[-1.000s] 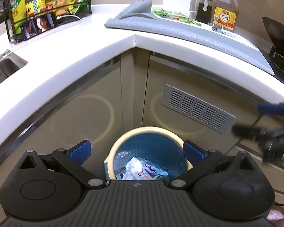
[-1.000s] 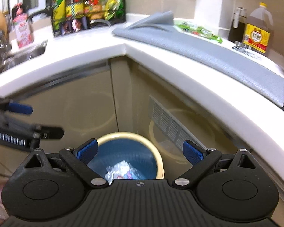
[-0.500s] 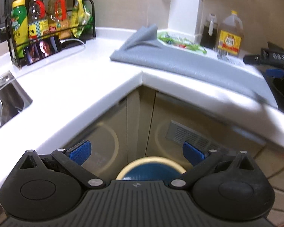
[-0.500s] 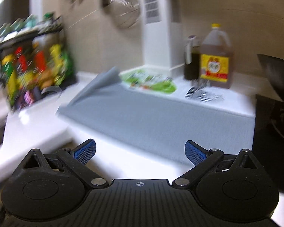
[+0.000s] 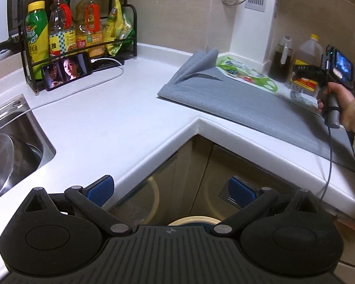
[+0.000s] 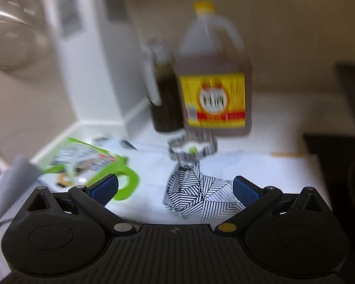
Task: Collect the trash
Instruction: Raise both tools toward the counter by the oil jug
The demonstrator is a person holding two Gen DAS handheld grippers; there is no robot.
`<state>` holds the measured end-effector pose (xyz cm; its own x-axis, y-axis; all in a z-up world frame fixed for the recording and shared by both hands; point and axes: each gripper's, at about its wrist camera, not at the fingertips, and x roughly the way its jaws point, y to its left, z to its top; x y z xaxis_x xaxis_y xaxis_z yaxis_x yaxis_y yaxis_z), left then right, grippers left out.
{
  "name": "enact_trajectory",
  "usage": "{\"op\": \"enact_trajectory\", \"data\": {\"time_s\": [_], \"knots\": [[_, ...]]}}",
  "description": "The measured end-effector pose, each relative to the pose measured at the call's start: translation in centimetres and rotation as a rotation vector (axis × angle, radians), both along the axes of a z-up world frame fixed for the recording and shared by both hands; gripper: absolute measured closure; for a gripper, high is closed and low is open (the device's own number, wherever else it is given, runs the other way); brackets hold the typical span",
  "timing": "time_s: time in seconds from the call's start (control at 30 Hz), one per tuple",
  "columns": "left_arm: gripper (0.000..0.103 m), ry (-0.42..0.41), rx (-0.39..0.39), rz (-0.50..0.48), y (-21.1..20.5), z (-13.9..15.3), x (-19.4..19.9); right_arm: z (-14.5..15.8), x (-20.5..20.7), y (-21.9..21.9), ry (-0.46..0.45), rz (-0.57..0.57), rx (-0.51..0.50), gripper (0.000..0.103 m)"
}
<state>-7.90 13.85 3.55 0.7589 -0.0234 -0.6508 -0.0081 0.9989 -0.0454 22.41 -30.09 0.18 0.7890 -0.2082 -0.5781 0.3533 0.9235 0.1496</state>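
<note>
My right gripper [image 6: 175, 185] is open and empty, low over the counter. Right in front of it lies a crumpled black-and-white striped wrapper [image 6: 196, 194], between the two fingers' line. A green-and-white plastic bag [image 6: 87, 165] lies to its left; it also shows in the left wrist view [image 5: 246, 72]. My left gripper [image 5: 170, 189] is open and empty, held above the counter's inner corner. Only the cream rim of the trash bin [image 5: 191, 220] shows below it. The right gripper's handle and hand [image 5: 333, 94] show at the far right.
A large oil jug [image 6: 213, 82] and a dark bottle [image 6: 163, 90] stand behind the wrapper. A grey mat [image 5: 248, 104] covers the right counter. A rack of bottles [image 5: 75, 30], a phone [image 5: 67, 69] and a sink [image 5: 9, 149] are at the left.
Both grippers rose from over the trash bin to counter height. The right one moved forward to the wrapper and the oil jug. The bin has nearly dropped out of view.
</note>
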Motion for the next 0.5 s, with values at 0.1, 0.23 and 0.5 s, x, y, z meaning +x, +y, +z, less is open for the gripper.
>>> {"op": "enact_trajectory", "data": {"time_s": [0.1, 0.23, 0.5], "knots": [[0.0, 0.022, -0.01, 0.019, 0.4, -0.3, 1.3, -2.3, 3.1, -0.7, 0.043, -0.001, -0.046, 0.0], [0.0, 0.052, -0.021, 0.046, 0.9, -0.6, 2.8, -4.1, 6.1, -1.3, 0.044, -0.026, -0.04, 0.001], [0.0, 0.098, -0.007, 0.053, 0.7, -1.7, 4.7, -5.0, 8.7, -1.8, 0.033, -0.083, -0.055, 0.021]]}}
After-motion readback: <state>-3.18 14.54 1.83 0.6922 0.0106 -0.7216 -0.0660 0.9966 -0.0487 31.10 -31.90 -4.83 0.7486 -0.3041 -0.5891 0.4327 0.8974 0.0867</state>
